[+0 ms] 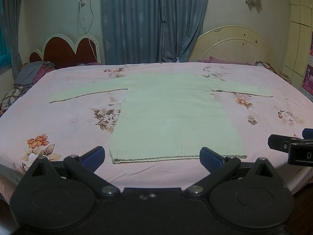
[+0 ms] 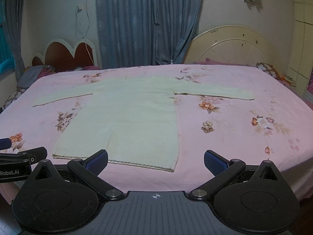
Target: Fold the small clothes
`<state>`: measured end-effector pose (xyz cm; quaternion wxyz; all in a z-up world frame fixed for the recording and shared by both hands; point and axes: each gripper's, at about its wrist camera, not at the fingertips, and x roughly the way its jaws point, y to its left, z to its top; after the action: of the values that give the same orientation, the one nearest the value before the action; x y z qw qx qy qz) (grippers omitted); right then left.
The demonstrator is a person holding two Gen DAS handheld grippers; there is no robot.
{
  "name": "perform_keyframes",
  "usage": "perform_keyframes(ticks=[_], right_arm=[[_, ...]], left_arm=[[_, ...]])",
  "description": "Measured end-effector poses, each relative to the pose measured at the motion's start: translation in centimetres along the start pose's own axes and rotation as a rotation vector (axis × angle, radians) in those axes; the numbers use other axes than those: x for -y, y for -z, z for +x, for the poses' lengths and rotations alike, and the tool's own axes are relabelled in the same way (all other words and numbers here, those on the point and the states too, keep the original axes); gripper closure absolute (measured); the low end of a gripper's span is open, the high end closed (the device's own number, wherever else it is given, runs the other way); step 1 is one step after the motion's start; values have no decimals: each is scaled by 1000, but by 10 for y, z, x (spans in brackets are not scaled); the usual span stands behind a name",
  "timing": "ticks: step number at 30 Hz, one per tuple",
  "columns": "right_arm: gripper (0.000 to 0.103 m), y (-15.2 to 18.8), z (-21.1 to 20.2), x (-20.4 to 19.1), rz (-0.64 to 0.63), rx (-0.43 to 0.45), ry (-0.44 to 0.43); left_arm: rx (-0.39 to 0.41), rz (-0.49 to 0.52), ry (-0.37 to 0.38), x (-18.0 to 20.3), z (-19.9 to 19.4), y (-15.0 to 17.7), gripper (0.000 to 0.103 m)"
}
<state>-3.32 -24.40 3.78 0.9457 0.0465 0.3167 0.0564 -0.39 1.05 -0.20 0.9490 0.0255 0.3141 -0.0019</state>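
Pale sweater (image 1: 172, 113) lies flat, sleeves out, mid-frame on the pink bed (image 1: 58, 121); folding looks not yet started. Left claw (image 1: 152, 156) and right claw (image 2: 156, 161) both spread wide, empty, at the hem. Next move likely: pinch a sleeve or hem corner.

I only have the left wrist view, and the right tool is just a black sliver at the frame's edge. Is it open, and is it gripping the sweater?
Observer: It's open. In the right wrist view the right tool has its blue pads spread wide, gripping nothing.
Reviewer: Where is it aimed?
Observer: At the sweater's near hem. The hem's right corner lies between the two fingers.
Reviewer: How does my left tool look from there?
Observer: The left tool pokes in at that view's left edge, left of the hem's other corner. Lettering reading "Robot.AI" shows on its body.
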Motion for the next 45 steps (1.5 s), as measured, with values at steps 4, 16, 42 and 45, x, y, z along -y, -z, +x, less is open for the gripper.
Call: perform_keyframes(ticks=[4, 16, 42, 45], right_arm=[[0, 0, 0, 0, 1, 0, 0], [0, 0, 0, 0, -1, -1, 1], [0, -33, 45, 15, 60, 10, 72], [0, -46, 54, 14, 72, 21, 93]], left_arm=[[-1, -1, 0, -1, 0, 0, 0], [-2, -3, -1, -3, 0, 0, 0], [3, 11, 23, -15, 56, -38, 0], [8, 9, 38, -21, 69, -53, 0]])
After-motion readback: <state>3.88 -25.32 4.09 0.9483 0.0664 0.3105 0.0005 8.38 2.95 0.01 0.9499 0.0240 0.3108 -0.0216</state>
